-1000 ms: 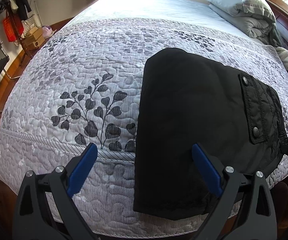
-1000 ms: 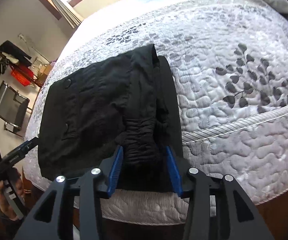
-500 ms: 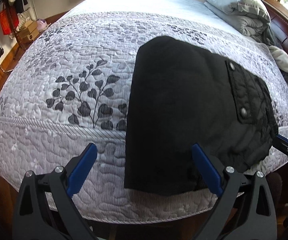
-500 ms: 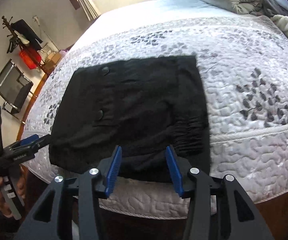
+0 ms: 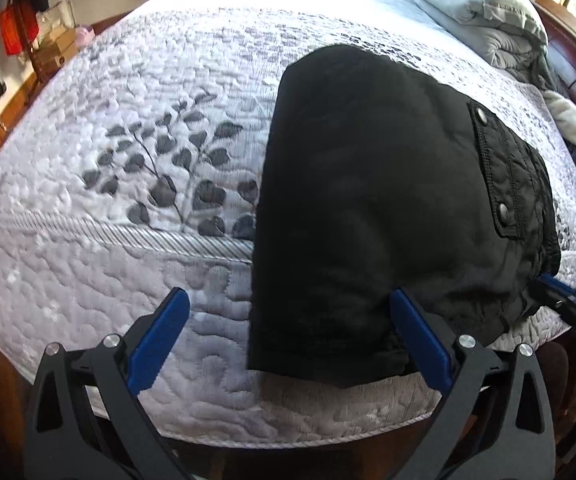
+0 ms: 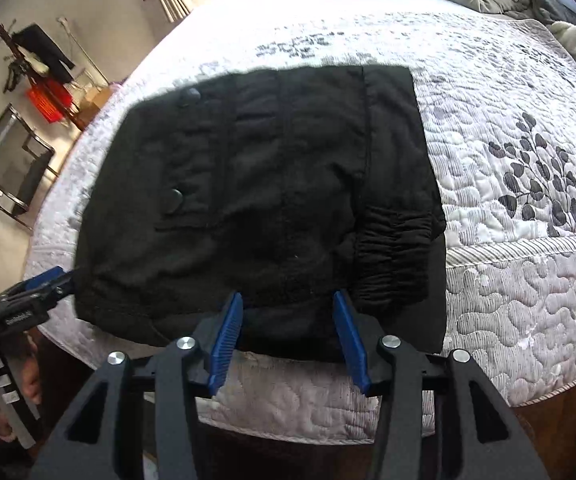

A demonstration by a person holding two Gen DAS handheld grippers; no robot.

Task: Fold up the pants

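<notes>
Both jaw pairs spread, gripping nothing: my left gripper (image 5: 288, 320) wide, my right gripper (image 6: 288, 322) narrower.

I see the folded black quilted pants (image 6: 263, 200) lying flat near the grey leaf-patterned quilted bedspread (image 6: 528, 280) edge, studded pocket at nine o'clock from the right wrist, elastic cuff at four o'clock; rumpled grey duvet (image 5: 484, 12) at one o'clock.

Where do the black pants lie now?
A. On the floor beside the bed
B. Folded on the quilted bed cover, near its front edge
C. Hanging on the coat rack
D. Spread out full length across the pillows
B: the pants lie as a folded rectangle on the bed cover, their near end overhanging its front edge.
</notes>
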